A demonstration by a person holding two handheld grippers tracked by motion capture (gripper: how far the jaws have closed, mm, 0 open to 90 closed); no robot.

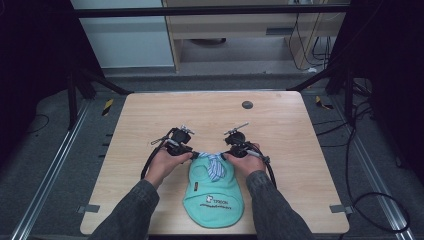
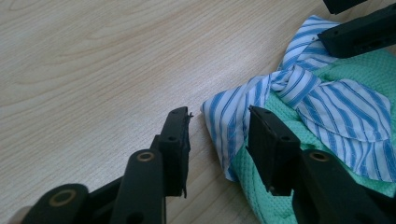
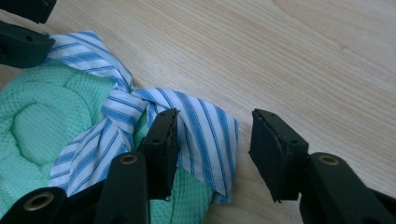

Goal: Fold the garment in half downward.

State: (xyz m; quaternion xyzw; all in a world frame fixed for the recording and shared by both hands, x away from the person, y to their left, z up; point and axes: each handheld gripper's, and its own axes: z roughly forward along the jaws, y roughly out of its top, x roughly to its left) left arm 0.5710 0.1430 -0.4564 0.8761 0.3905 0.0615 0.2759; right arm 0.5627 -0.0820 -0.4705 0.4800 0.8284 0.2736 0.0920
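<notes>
A mint green bib-like garment [image 1: 212, 192] lies flat at the table's near middle, printed lettering toward me. At its top a blue-and-white striped tie [image 1: 214, 165] is knotted. My left gripper [image 1: 192, 154] sits at the tie's left end and my right gripper [image 1: 227, 154] at its right end. In the left gripper view the jaws of the left gripper [image 2: 219, 135] stand apart, with the striped end [image 2: 229, 126] lying loose between them. In the right gripper view the right gripper [image 3: 217, 144] is open too, the other striped end [image 3: 205, 126] lying in the gap, unpressed.
The wooden table [image 1: 280, 135] has a small dark round disc [image 1: 247, 105] near its far edge. Metal rails run along both sides, and black cables [image 1: 370, 200] trail on the floor at the right. A cabinet stands beyond the table.
</notes>
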